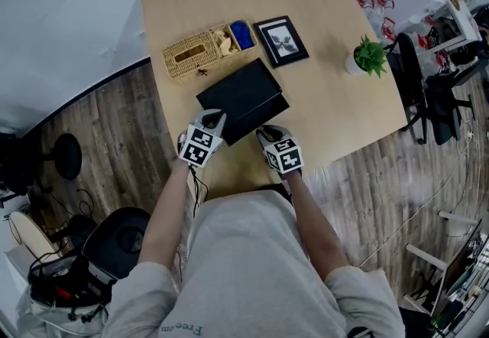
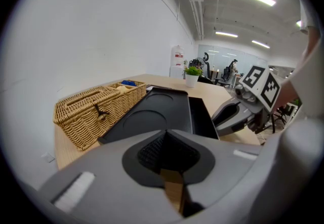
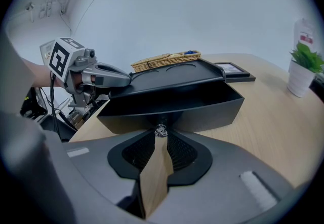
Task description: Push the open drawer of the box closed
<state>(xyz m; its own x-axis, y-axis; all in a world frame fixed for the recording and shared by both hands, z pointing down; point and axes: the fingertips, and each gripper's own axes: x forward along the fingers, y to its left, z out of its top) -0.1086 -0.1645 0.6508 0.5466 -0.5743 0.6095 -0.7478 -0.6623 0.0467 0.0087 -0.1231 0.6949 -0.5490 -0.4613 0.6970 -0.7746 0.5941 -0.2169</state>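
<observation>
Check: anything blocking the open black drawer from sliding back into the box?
Nothing visible. The open black drawer looks empty; right tool grips its small silver knob; left tool sits at the flat black box's top corner.

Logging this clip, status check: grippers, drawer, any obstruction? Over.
Left gripper shut, resting on box top. Right gripper shut on drawer knob. Drawer open. Nothing blocking its path.
</observation>
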